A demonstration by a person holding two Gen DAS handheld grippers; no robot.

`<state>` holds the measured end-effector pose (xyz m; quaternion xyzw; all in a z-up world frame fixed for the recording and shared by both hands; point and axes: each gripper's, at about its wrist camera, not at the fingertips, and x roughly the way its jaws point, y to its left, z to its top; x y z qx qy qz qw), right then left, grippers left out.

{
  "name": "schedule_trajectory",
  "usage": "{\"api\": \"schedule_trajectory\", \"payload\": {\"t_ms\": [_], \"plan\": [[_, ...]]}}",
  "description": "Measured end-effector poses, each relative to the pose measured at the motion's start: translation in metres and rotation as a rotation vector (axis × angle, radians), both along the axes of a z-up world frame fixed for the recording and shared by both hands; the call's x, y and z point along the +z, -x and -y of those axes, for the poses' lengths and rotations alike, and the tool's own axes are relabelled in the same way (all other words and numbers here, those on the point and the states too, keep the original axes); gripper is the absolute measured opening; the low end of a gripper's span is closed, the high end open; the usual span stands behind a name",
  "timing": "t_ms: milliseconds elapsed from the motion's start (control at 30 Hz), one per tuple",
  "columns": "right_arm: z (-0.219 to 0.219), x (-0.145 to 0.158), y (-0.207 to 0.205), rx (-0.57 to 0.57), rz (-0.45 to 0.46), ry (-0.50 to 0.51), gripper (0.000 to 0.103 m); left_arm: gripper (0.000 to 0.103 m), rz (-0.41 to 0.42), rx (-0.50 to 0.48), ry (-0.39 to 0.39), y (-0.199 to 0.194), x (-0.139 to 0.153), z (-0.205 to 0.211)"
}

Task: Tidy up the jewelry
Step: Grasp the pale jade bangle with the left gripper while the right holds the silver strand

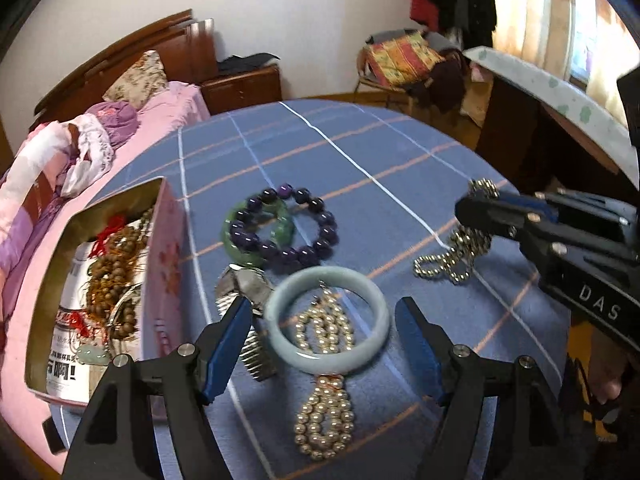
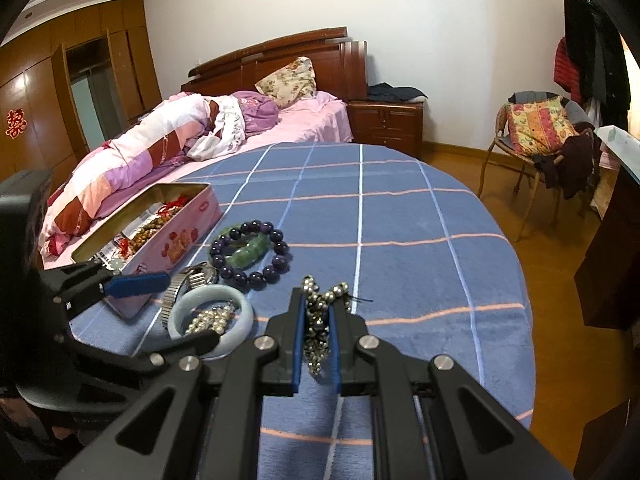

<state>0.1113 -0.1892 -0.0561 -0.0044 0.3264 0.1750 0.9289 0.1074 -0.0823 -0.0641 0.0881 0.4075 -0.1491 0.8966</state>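
The left gripper (image 1: 324,344) stands spread wide, and the pale jade bangle (image 1: 327,322) lies flat on the blue checked tabletop (image 1: 360,152) between its fingers, touched by neither pad. A pearl strand (image 1: 325,380) runs through the ring toward the near edge, its long axis in line with the claw. The open pink tin (image 1: 160,280) sits at the left edge, just beside this gripper. The right gripper (image 2: 316,336), further from the tin, is pinching a silver bead chain (image 2: 318,320). Judged from this, the bangle's trip to the tin falls to the left hand.
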Motion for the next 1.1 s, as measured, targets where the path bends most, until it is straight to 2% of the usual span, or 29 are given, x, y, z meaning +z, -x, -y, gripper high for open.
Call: {"api": "schedule_trajectory", "payload": {"t_ms": [167,267,633,900,1100], "plan": [[-0.004,0.000,0.002,0.012,0.003,0.000,0.014,0.074,-0.055,0.000,-0.008,-0.009,-0.010,0.003],[-0.006,0.000,0.002,0.018,0.006,0.001,0.014,0.074,-0.058,0.002,-0.015,-0.012,-0.013,0.006],[-0.006,0.001,0.004,0.016,0.013,-0.005,0.014,0.074,-0.061,-0.004,0.056,-0.014,-0.014,0.000],[-0.005,0.003,0.005,0.023,0.017,-0.010,0.014,0.073,0.017,0.014,0.079,-0.001,0.007,-0.009],[-0.007,0.004,0.005,0.026,0.017,-0.005,0.014,0.073,0.040,0.011,0.098,0.004,0.016,-0.014]]}}
